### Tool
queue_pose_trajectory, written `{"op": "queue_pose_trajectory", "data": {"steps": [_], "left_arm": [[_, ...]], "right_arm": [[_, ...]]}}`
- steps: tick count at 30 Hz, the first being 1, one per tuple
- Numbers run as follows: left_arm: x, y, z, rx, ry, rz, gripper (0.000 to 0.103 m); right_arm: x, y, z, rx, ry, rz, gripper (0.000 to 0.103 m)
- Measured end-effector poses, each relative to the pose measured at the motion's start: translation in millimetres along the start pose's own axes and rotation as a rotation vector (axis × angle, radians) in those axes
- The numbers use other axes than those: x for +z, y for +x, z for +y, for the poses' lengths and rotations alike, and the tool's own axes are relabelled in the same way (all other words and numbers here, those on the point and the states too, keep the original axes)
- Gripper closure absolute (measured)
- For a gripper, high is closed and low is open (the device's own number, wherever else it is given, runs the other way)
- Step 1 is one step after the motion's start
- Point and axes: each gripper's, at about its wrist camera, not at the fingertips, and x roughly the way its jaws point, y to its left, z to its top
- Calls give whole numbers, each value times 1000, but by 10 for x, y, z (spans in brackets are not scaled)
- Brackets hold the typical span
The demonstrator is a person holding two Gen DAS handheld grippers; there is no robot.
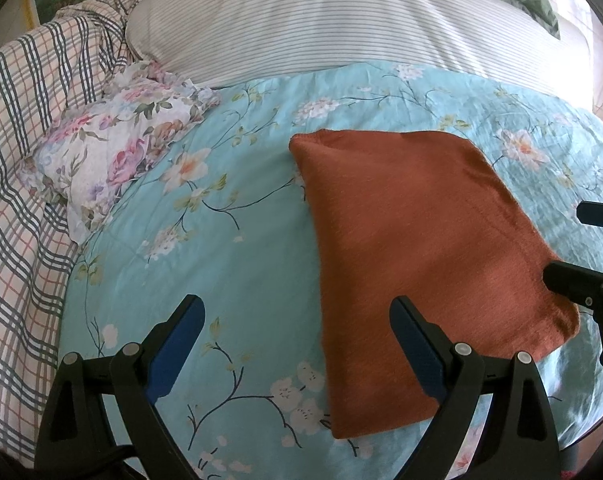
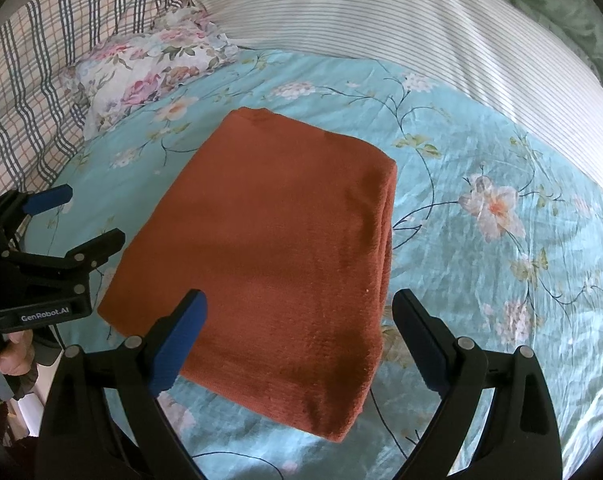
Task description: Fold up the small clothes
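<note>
A rust-orange knitted garment [image 1: 417, 248] [image 2: 269, 240] lies folded into a neat rectangle on the turquoise floral bedspread [image 1: 221, 240] [image 2: 481, 280]. My left gripper [image 1: 297, 312] hovers open above the garment's left edge, nothing between its blue-padded fingers. In the right wrist view the left gripper [image 2: 85, 216] also shows at the garment's left side. My right gripper [image 2: 301, 308] stands open over the garment's near edge, holding nothing. It also shows at the right edge of the left wrist view, as the right gripper [image 1: 569, 240] by the garment's right corner.
A floral pillow [image 1: 113, 152] [image 2: 149, 72] lies at the back left. A plaid blanket [image 1: 29, 140] [image 2: 41, 60] is bunched along the left. A striped duvet [image 1: 341, 32] [image 2: 421, 32] runs across the back. A hand [image 2: 5, 356] holds the left gripper's handle.
</note>
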Motion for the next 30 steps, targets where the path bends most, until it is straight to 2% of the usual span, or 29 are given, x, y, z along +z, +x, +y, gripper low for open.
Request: {"op": "queue_pose_trajectory", "data": {"steps": [16,30], "left_arm": [[130,43,-19,3,-23,-12,9],[286,167,132,1,-68,8,9]], "right_arm": [[93,-32,-103,30,43,-24,9],[190,93,-180,47,66,-4,9]]}}
